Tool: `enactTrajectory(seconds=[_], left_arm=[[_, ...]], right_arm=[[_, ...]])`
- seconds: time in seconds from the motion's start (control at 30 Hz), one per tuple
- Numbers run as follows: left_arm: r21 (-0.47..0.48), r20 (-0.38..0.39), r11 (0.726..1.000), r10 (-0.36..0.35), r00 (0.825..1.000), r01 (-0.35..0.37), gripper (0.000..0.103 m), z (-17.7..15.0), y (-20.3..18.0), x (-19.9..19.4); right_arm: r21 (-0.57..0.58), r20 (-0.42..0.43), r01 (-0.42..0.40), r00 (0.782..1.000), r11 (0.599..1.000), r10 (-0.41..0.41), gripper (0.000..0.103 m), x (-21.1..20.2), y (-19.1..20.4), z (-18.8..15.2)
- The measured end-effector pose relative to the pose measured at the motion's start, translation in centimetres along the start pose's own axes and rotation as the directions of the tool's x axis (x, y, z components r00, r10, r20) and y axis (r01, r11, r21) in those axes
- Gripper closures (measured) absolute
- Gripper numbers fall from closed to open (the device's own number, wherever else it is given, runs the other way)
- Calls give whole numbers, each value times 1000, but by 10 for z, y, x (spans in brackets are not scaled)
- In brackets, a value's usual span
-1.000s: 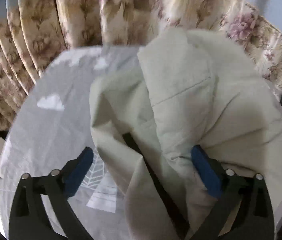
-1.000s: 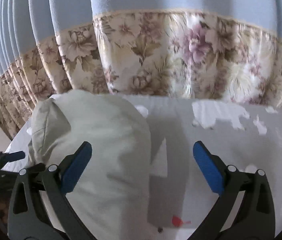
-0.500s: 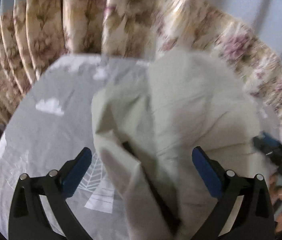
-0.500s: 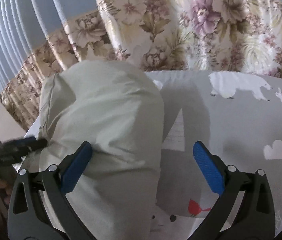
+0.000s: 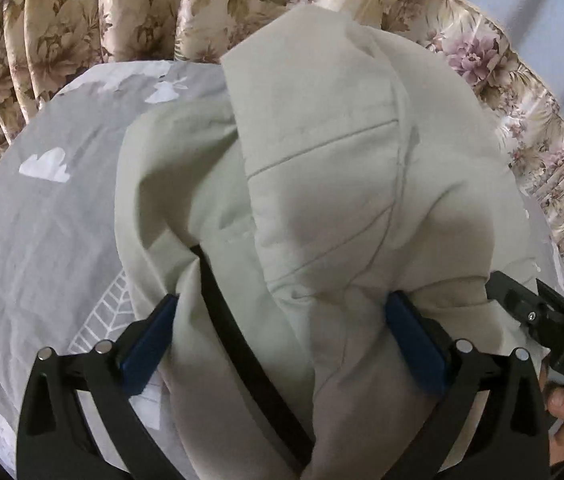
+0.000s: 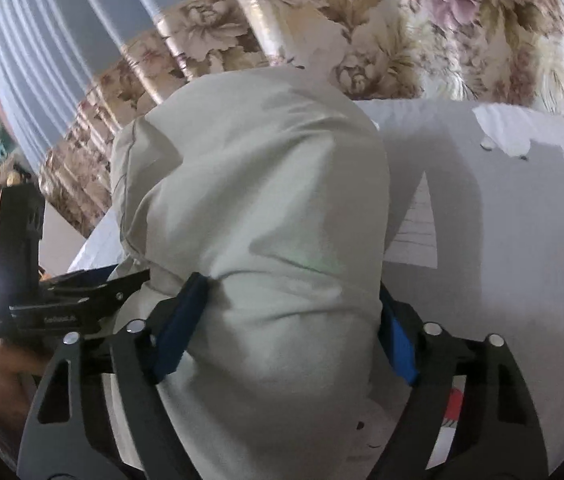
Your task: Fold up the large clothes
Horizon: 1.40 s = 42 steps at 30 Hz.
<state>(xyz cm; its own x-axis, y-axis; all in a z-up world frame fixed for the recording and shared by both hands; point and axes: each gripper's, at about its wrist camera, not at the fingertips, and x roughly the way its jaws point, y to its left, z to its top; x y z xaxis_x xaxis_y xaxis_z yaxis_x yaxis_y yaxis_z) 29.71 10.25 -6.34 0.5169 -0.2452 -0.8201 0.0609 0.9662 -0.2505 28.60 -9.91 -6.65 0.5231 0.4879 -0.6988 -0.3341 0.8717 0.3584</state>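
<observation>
On the grey bedsheet printed with white clouds and trees (image 5: 42,216), the pale green cotton garment (image 5: 322,184) lies bunched in a tall heap, with a dark strap (image 5: 238,328) running through its near folds. Compared with the frames a second earlier, the right gripper (image 6: 282,320) has swung leftward from bare sheet onto the heap, so cloth now fills the gap between its blue-padded fingers (image 6: 182,316); the fingers stand narrower than before and press the bulge from both sides, apparently clamped on it. The left gripper (image 5: 282,332) remains spread wide, fabric draped between its blue pads (image 5: 150,340) without being pinched. Each gripper is now visible at the edge of the other's view, indicating that the two have drawn close together at the near edge of the heap. The floral curtain (image 5: 82,20) hangs behind. Judged from this, one grasp is secured, and the left must close before the garment can be lifted and spread for folding.
</observation>
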Motion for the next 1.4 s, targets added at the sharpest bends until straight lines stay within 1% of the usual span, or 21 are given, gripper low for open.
enactTrajectory(seconds=[0.07, 0.13, 0.27, 0.3, 0.37, 0.43, 0.5, 0.63, 0.7, 0.73, 0.77, 0.8, 0.83, 0.87, 0.93, 1.07, 1.13, 1.17, 1.23, 1.3, 1.4], left_arm=[[2, 15, 1000, -9, 1000, 9, 1, 1, 0, -1], [27, 33, 1000, -8, 999, 7, 4, 0, -6, -4], [145, 71, 989, -26, 997, 15, 40, -3, -32, -18], [172, 74, 985, -41, 996, 28, 61, -3, -44, -19], [215, 105, 977, -32, 994, 8, 79, -4, -73, -19], [244, 128, 970, -13, 992, -19, 83, -5, -99, -14], [277, 152, 961, -55, 987, 11, 84, -2, -129, -11], [311, 165, 947, -135, 977, 79, 83, 21, -186, -1], [290, 126, 949, -163, 979, 121, 79, 27, -207, 12], [276, 119, 953, -165, 979, 127, 74, 29, -214, 21], [260, 122, 960, -139, 983, 104, 57, 27, -222, 32], [244, 122, 968, -97, 988, 65, 46, 23, -224, 43], [237, 127, 971, -64, 990, 32, 25, 21, -223, 50], [232, 153, 973, -29, 988, -8, 14, 16, -220, 58], [223, 176, 975, -22, 984, -18, 8, 12, -212, 60], [263, 186, 963, -1, 983, -49, 8, 8, -214, 49], [278, 206, 957, 26, 978, -84, 8, 3, -210, 36], [271, 225, 955, 63, 972, -124, 9, 1, -207, 26], [240, 263, 963, 59, 963, -124, 9, -8, -195, -3], [207, 295, 972, 52, 954, -116, 9, -19, -180, -26], [167, 349, 978, 59, 935, -125, 6, -41, -154, -59]], right_arm=[[-34, 16, 11, 1000, 999, -11, 47, -5, 6, 0], [-76, 24, 29, 999, 997, -27, 56, -8, 12, 1], [-99, 55, 41, 998, 994, -35, 68, -19, 14, 4], [-106, 64, 49, 997, 993, -42, 68, -23, 15, 6], [-151, 93, 102, 992, 983, -89, 70, -36, 22, 8], [-187, 125, 169, 981, 968, -148, 70, -54, 25, 13], [-208, 168, 250, 962, 946, -217, 70, -77, 15, 18], [-217, 208, 386, 916, 896, -344, 70, -109, -26, 25], [-200, 198, 450, 888, 870, -414, 69, -119, -61, 30], [-192, 191, 469, 879, 862, -436, 68, -120, -73, 29], [-176, 172, 486, 872, 856, -459, 65, -117, -94, 28], [-155, 158, 502, 863, 851, -481, 62, -113, -113, 24], [-133, 140, 525, 850, 841, -508, 50, -107, -127, 20], [-117, 115, 551, 834, 826, -540, 33, -99, -140, 12], [-116, 169, 615, 786, 780, -595, 12, -97, -146, -2], [-129, 203, 672, 738, 730, -644, 8, -100, -136, -6], [-109, 171, 663, 747, 741, -643, 7, -108, -126, -5], [-84, 148, 632, 773, 770, -617, 4, -115, -118, -6], [-61, 169, 567, 817, 821, -552, 3, -136, -88, -13], [-57, 207, 557, 819, 829, -536, 3, -149, -64, -18], [-34, 221, 494, 852, 869, -475, 3, -163, -38, -28]])
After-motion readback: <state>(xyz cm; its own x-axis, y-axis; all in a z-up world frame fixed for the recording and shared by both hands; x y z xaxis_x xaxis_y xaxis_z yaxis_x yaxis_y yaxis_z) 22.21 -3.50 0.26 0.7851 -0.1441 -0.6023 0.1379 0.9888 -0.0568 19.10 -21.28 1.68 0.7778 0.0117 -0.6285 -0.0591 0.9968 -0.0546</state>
